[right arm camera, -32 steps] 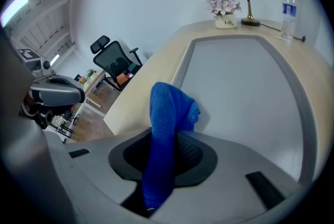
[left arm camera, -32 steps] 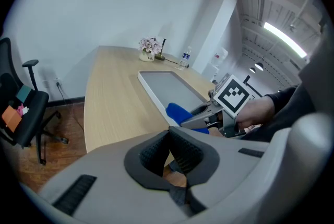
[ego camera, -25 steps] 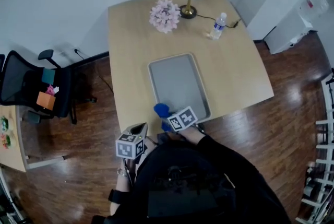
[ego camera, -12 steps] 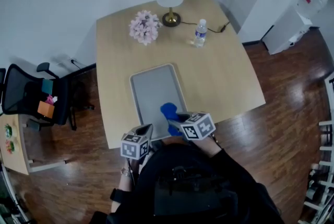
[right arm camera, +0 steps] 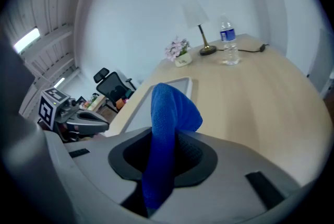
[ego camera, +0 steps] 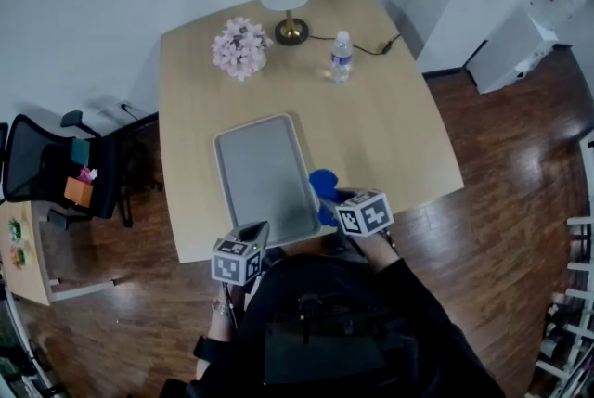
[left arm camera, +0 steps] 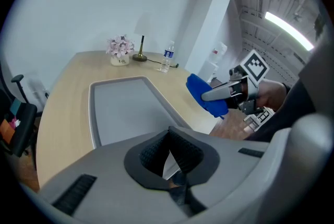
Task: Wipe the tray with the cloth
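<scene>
Blue microfibre cloth (ego camera: pixel 322 185) is clamped in the jaws of the right gripper (ego camera: pixel 330 199), just right of the near right rim of the grey rectangular tray (ego camera: pixel 260 166), whose long axis runs away from the person across the pale wooden tabletop (ego camera: pixel 390 127). The left gripper (ego camera: pixel 251 234), jaws together on nothing, is seen by the tray's near left corner. Only in the left gripper view is the cloth shown raised clear of the tabletop.

- The cloth (right arm camera: pixel 167 108) is a blue, finely knitted fabric with a soft, matt nap.
- The tray (ego camera: pixel 260 173) is finished in smooth, matt grey; metal or plastic cannot be determined.
- The desk (ego camera: pixel 390 127) is surfaced in light, smooth wood grain.
- The floor (ego camera: pixel 501 201) is laid in dark, glossy boards.
- The bottle (ego camera: pixel 341 57) is clear plastic.
</scene>
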The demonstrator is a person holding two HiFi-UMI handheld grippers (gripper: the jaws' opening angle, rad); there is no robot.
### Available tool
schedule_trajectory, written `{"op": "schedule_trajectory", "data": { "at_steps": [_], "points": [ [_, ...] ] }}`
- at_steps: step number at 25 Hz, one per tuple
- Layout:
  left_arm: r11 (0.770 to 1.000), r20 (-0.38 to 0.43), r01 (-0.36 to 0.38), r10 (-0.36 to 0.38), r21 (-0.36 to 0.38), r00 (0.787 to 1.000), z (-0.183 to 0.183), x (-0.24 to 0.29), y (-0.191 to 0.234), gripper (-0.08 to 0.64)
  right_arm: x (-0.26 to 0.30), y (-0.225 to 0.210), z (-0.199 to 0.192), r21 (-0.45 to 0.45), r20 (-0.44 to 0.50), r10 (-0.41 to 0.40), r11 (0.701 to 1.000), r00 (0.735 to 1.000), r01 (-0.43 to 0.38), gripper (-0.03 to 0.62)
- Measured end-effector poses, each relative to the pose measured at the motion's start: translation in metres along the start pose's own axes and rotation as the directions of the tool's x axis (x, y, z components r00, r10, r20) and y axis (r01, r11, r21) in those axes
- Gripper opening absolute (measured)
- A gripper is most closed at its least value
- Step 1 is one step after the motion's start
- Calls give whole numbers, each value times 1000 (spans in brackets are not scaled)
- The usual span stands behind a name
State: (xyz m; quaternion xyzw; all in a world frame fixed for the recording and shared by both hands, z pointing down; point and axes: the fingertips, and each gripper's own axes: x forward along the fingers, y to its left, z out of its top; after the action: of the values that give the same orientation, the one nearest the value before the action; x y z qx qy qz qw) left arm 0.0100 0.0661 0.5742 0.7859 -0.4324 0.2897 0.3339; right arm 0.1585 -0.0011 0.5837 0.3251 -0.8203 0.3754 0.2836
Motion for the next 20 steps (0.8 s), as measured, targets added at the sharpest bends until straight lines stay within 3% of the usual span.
{"op": "schedule_trajectory", "data": {
  "at_steps": [5,11,20],
  "points": [
    [999,8,-25,26,-21,1000,1,1,-1,2,4,-79,-22,43,-56,-134,990,989,137,98],
    [998,11,-54,55,-36,998,2,-5,6,2,25,-129,-33,-33,-140,-261,965,955,259,100],
    [996,-2,-77,77,-52,997,-7,-15,19,2,46,-140,-44,-22,-194,-268,963,944,269,103]
  ]
}}
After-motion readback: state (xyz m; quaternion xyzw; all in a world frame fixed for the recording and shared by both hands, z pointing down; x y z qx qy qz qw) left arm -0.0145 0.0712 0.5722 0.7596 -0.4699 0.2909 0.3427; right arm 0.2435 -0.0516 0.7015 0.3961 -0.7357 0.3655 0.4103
